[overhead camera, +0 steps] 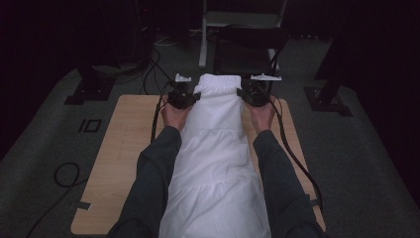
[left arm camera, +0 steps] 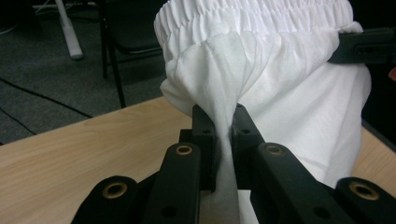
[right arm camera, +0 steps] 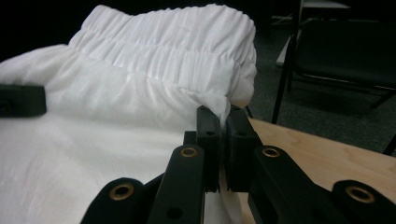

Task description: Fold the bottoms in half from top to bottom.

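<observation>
At the bottom of the high view your two grey sleeves enter the frame and run up on either side of a white garment, which lies lengthwise down the middle of the wooden table and covers the centre of the picture from the lower edge to just above mid-frame. Your left hand sits left of centre, just against the cloth's left edge, and carries the left gripper. In the left gripper view its jaws stand narrow, pinching a twisted fold of the white cloth between them at centre frame, with the gathered elastic waistband spread across the top. Your right hand mirrors it right of centre, with the right gripper at the garment's right edge. In the right gripper view its jaws are likewise nearly together, and a thin edge of the fabric below the waistband is caught between them. The waistband end stands raised between the two grippers, above the table's far edge. A black cable trails from the right gripper down the right side of the table. Beyond the table, at upper centre of the high view, stands a dark chair on grey carpet.
</observation>
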Demonstrator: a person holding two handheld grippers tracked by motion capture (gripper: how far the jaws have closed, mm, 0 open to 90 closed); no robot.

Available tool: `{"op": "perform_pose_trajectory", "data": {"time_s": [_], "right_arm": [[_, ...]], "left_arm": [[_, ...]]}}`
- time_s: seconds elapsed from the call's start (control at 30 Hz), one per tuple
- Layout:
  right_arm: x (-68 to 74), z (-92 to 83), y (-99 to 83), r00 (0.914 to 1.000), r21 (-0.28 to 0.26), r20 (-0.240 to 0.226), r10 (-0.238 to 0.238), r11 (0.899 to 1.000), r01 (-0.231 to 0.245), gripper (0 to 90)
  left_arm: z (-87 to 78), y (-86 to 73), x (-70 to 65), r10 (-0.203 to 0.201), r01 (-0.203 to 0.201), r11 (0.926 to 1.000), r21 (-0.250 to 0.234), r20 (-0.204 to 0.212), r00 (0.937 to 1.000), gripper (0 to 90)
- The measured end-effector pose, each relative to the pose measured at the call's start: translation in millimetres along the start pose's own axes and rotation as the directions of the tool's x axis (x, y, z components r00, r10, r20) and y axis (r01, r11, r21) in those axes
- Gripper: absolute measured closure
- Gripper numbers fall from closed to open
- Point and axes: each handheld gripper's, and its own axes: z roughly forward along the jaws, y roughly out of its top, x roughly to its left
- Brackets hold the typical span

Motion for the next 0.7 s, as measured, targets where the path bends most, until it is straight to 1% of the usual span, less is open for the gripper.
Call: {"op": "perform_pose_trajectory", "data": {"time_s": [0.03,0.1,0.13,0.17,0.2,0.23,0.27,0.33,0.37,0.4,0.43,0.53,0.63,0.7], "right_arm": [[1.3,0.3,-2.4,1.0000,0.012,-0.005,-0.005,1.000,0.005,86.2],[4.0,0.0,-8.5,0.9997,0.036,-0.024,-0.011,0.999,0.011,86.2],[5.5,-0.6,-12.1,0.9993,0.044,-0.035,-0.009,0.999,0.010,86.2],[7.3,-1.6,-16.9,0.9988,0.054,-0.047,-0.014,0.998,0.016,86.1],[8.4,-2.6,-19.8,0.9984,0.055,-0.055,-0.017,0.998,0.020,86.1],[8.4,-2.6,-19.8,0.9984,0.055,-0.055,-0.017,0.998,0.020,86.1],[11.0,-6.1,-29.2,0.9967,0.061,-0.081,-0.004,0.998,0.009,86.1],[13.1,-7.5,-35.3,0.9959,0.072,-0.091,0.000,0.997,0.007,86.1],[13.1,-7.5,-35.3,0.9959,0.072,-0.091,0.000,0.997,0.007,86.1],[14.4,-8.1,-38.6,0.9951,0.078,-0.099,0.000,0.997,0.007,86.1],[18.1,-9.5,-44.0,0.9948,0.090,-0.102,-0.004,0.996,0.013,86.1],[26.2,-14.8,-54.5,0.9918,0.097,-0.128,-0.008,0.995,0.020,86.0],[33.9,-22.0,-66.4,0.9864,0.101,-0.164,0.007,0.995,0.010,86.0],[41.1,-28.0,-76.9,0.9826,0.117,-0.186,0.002,0.993,0.020,86.0]], "left_arm": [[0.0,-3.2,0.3,-0.001,0.001,1.0000,0.008,0.000,1.0000,83.7],[-2.2,-9.5,0.3,0.014,-0.014,0.9996,0.023,0.001,0.9999,83.5],[-4.7,-14.1,0.9,0.015,-0.015,0.9997,0.020,0.016,0.9998,83.5],[-6.0,-16.6,1.1,0.016,-0.016,0.9995,0.027,0.021,0.9997,83.4],[-8.0,-19.3,1.1,0.025,-0.026,0.9988,0.041,0.023,0.9994,83.3],[-8.0,-19.3,1.1,0.025,-0.026,0.9988,0.041,0.023,0.9994,83.2],[-14.2,-26.5,1.1,0.032,-0.033,0.9987,0.038,0.043,0.9985,83.2],[-19.2,-32.9,-0.2,0.039,-0.041,0.9981,0.046,0.053,0.9978,83.1],[-19.2,-32.9,-0.2,0.039,-0.041,0.9981,0.046,0.053,0.9978,83.1],[-23.6,-39.3,-1.1,0.035,-0.038,0.9981,0.049,0.065,0.9973,83.1],[-26.0,-43.0,-1.7,0.037,-0.041,0.9977,0.054,0.067,0.9971,83.0],[-34.9,-54.5,-1.2,0.029,-0.034,0.9975,0.061,0.080,0.9964,82.8],[-47.5,-67.4,-1.3,0.008,-0.014,0.9982,0.058,0.102,0.9947,82.7],[-57.4,-78.0,-2.7,0.000,-0.008,0.9981,0.061,0.125,0.9922,82.6]]}}
